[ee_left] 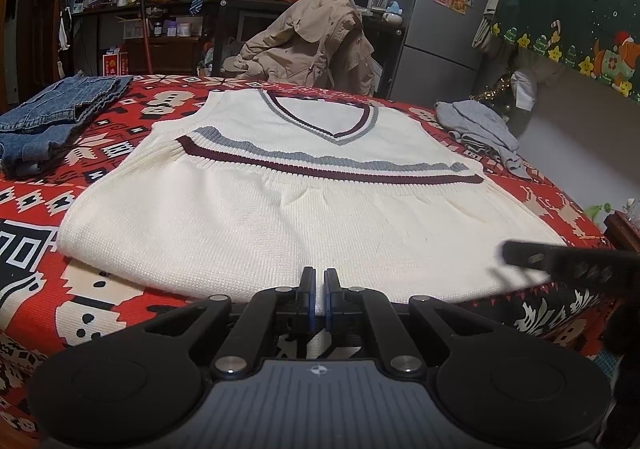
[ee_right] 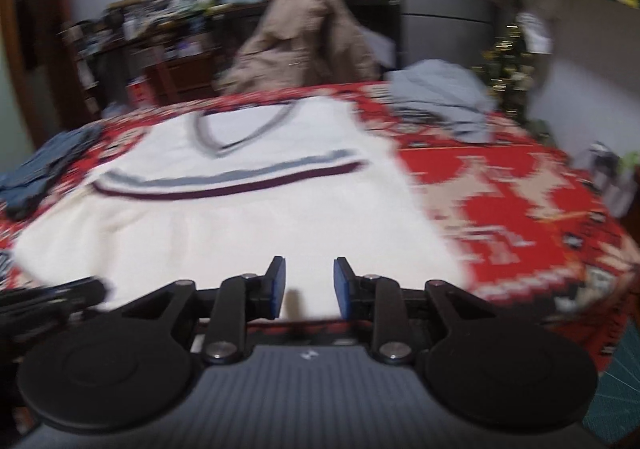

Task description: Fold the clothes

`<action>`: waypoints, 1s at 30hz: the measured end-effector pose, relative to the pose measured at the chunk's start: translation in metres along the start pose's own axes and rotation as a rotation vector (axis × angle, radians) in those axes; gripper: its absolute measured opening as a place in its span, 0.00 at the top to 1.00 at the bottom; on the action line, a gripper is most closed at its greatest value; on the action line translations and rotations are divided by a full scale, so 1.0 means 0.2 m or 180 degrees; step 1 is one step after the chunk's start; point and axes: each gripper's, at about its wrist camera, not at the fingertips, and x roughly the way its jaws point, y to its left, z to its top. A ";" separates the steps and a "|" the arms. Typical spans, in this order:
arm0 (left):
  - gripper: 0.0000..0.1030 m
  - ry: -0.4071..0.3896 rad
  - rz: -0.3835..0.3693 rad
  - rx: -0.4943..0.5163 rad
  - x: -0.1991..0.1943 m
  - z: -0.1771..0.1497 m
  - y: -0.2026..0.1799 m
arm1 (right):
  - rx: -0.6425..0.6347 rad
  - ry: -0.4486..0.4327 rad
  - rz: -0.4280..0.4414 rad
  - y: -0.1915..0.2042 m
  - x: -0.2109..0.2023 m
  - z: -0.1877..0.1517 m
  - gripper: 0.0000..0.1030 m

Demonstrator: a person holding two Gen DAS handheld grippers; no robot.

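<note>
Lying flat on the red patterned blanket (ee_left: pixel 120 137) is one cream knit vest (ee_left: pixel 280 209), V-neck pointing away from the cameras, folded-over striped hem running side to side across it. One denim piece (ee_left: pixel 52 117) sits off to the left, one grey garment (ee_left: pixel 476 125) to the right. Left gripper (ee_left: pixel 319 279) is pressed together at the near edge; right gripper (ee_right: pixel 309 281) is spread, nothing pinched.
</note>
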 end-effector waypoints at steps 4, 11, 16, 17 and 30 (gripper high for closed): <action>0.94 0.0009 -0.0089 -0.0145 0.00 0.00 0.04 | -0.0133 0.0128 0.0256 0.18 0.05 -0.02 0.81; 0.95 0.0030 -0.0252 -0.0397 0.01 0.00 0.10 | -0.0281 0.0139 0.0541 0.36 0.08 -0.07 0.82; 0.95 0.0033 -0.0308 -0.0480 0.01 0.01 0.11 | -0.0309 0.0129 0.0587 0.35 0.09 -0.08 0.83; 0.95 0.0033 -0.0306 -0.0475 0.01 0.01 0.11 | -0.0366 0.0128 0.0564 0.35 0.09 -0.08 0.83; 0.95 -0.0004 -0.0241 -0.0337 0.00 0.00 0.09 | -0.0129 0.0011 -0.0115 0.18 0.06 -0.10 0.75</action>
